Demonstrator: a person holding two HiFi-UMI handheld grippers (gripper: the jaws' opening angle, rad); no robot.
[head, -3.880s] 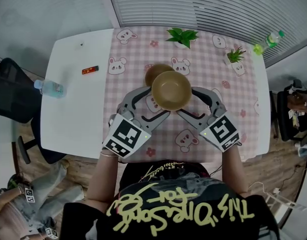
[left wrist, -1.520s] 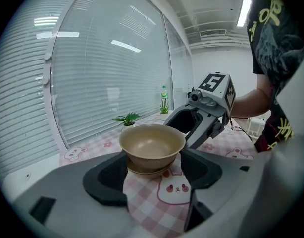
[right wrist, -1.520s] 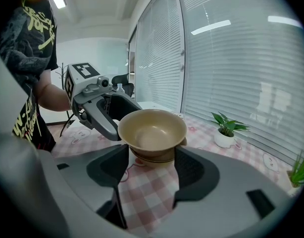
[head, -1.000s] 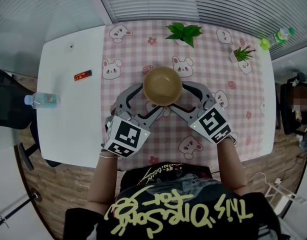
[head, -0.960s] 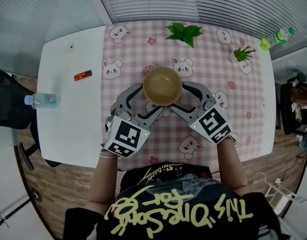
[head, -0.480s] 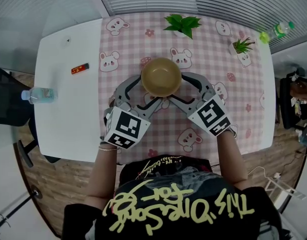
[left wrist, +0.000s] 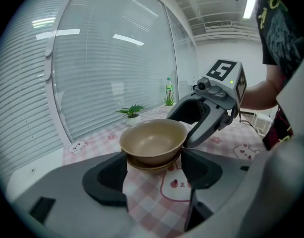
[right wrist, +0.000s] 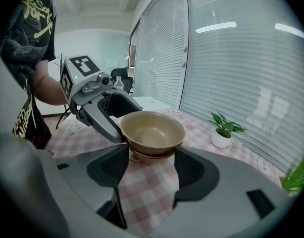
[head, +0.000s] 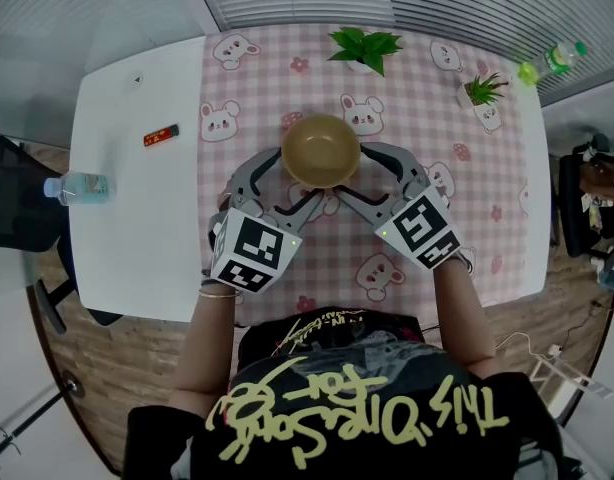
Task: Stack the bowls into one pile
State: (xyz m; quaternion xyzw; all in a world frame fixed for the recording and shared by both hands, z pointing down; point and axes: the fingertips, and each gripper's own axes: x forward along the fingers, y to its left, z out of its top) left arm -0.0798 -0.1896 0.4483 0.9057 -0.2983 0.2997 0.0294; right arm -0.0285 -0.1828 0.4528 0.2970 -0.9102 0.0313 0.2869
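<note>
Bowl-stacking nears its finish: top bowl (head: 321,150) sits nested in lower bowl (left wrist: 148,165) on the checked tablecloth (head: 287,78), pinched from 7 o'clock by left gripper (head: 292,181) and 5 o'clock by right gripper (head: 352,178) (both jaws spread wide, tips on its sides); release likely follows.

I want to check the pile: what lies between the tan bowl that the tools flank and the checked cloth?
A second bowl: the top bowl sits nested in it. Both gripper views show this.

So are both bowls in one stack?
Yes, the upper bowl sits nested in the lower bowl on the checked cloth.
</note>
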